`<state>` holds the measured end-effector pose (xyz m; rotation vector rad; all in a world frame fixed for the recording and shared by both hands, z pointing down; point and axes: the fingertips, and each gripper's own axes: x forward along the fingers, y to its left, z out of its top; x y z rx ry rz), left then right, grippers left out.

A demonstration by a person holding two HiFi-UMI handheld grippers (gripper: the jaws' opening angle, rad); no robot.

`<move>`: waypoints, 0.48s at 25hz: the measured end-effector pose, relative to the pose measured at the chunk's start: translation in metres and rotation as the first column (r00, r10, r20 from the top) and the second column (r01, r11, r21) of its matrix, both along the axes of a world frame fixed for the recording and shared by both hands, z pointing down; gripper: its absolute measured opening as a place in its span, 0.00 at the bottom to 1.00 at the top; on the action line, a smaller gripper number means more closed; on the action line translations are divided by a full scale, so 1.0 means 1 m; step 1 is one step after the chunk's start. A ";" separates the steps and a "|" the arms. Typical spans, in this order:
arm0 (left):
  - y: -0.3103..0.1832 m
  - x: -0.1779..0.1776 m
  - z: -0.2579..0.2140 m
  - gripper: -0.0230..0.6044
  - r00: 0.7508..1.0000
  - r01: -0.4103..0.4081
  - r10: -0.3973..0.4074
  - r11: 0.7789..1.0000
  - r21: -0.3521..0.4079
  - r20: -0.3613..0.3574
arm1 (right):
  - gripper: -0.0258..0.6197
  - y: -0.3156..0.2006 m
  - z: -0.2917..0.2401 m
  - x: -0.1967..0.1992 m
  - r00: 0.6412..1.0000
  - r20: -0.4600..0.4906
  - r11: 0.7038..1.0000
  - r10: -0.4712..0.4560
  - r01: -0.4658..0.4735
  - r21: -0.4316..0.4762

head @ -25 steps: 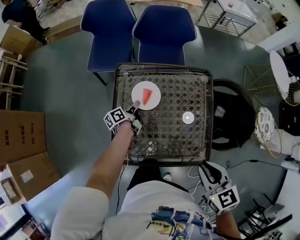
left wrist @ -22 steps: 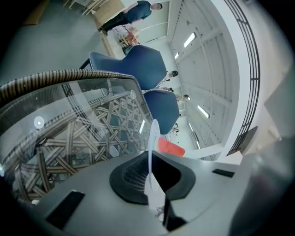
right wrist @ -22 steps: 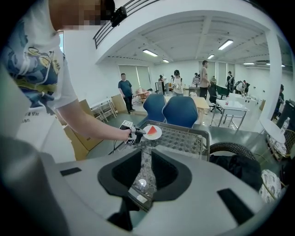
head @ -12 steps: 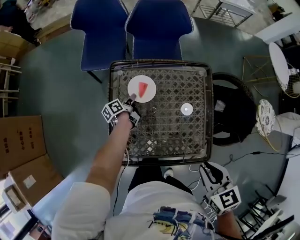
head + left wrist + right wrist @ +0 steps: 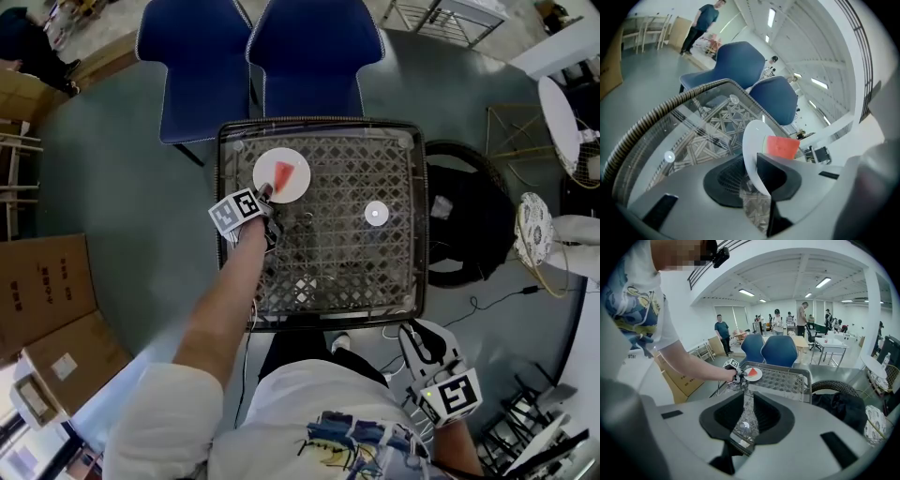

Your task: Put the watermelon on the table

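At the table (image 5: 349,267), left claw (image 5: 265,194) pinches plate (image 5: 299,185), half-hiding watermelon (image 5: 284,173); right claw (image 5: 743,437) closed.

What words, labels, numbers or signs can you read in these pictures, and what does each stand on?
None can be read.
White label on the brown cardboard box: too small to read.
Square markers on the left gripper and right gripper: black-and-white patterns, no letters.

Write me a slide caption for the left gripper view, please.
Left gripper shut on the rim of a white plate holding a watermelon slice, blue chairs beyond.
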<state>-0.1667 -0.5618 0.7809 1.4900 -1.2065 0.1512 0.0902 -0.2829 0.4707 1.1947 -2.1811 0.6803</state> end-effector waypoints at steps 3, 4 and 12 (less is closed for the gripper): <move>-0.001 -0.003 -0.001 0.18 0.988 -0.051 0.049 0.999 0.010 0.147 | 0.13 0.003 0.000 0.001 1.000 -0.005 1.000 0.002 -0.002 -0.003; -0.001 -0.004 -0.001 0.19 0.978 -0.066 0.064 0.998 0.006 0.198 | 0.13 0.004 -0.001 0.001 1.000 -0.005 1.000 0.003 -0.003 -0.001; 0.004 -0.013 -0.005 0.21 0.907 -0.134 0.127 0.991 -0.011 0.401 | 0.13 0.017 -0.003 0.012 1.000 -0.005 1.000 0.013 -0.013 0.023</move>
